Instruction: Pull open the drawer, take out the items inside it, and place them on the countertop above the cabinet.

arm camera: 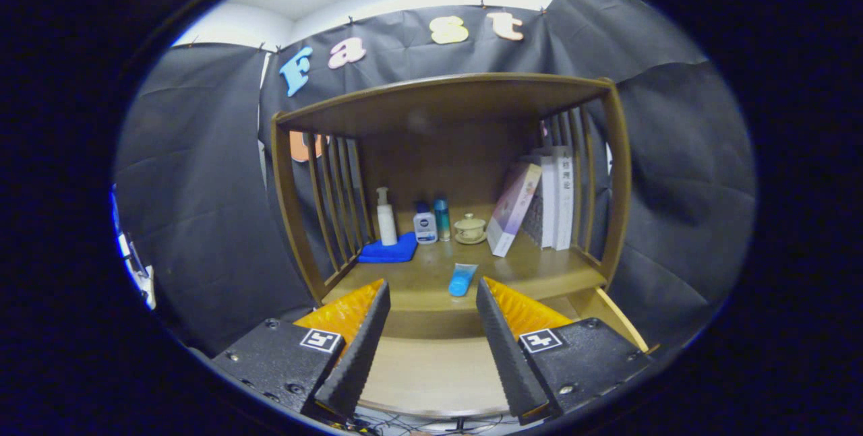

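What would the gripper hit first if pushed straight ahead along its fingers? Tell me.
Probably the small blue tube lying on the wooden countertop: it sits just ahead of the open gripper, between the finger lines. Depth is unclear, so the gripper may pass over it.

- The gripper [433, 301] hangs with its fingers spread and nothing between them, over the pulled-out drawer [431, 368], whose floor is bare.
- Just beyond the fingertips a blue tube [462, 279] lies on the countertop [539, 267], bare wood on both sides of it.
- At the back stand a pump bottle [385, 217] on a blue cloth [390, 251], two small bottles [433, 222], a lidded cup [470, 228] and books [539, 203].
- Slatted sides [337, 200] and a top shelf [445, 96] close the space in.
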{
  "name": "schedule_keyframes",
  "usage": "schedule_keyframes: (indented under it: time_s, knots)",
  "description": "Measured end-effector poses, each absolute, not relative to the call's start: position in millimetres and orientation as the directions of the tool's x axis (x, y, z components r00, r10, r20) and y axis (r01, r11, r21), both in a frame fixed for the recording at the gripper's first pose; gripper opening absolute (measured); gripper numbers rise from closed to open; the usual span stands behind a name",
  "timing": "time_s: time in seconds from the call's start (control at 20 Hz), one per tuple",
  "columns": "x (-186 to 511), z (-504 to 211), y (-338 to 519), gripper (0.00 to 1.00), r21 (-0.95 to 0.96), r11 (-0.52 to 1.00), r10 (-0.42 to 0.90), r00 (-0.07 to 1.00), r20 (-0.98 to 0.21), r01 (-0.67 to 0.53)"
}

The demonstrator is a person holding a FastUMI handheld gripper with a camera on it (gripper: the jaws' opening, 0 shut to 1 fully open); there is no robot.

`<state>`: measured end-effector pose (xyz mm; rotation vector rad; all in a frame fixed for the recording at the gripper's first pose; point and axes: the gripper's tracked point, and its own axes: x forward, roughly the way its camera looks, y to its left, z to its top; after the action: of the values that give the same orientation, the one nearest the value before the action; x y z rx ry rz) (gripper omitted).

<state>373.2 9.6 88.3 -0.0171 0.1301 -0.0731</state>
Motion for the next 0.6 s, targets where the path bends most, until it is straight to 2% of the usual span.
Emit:
schedule_keyframes:
  time_s: [0.25, 0.4, 0.5, 0.6]
  knots:
    - [330, 43, -14, 0.86, -0.167, 0.980, -0.118, 0.991, -0.057, 0.107]
    - [309, 18, -19, 0.86, -0.169, 0.979, -0.119, 0.992, -0.041, 0.111]
    - [304, 2, -25, 0.90, -0.170, 0.979, -0.117, 0.993, -0.017, 0.112]
    - [297, -24, -29, 0.91, -0.158, 0.980, -0.129, 0.991, -0.038, 0.121]
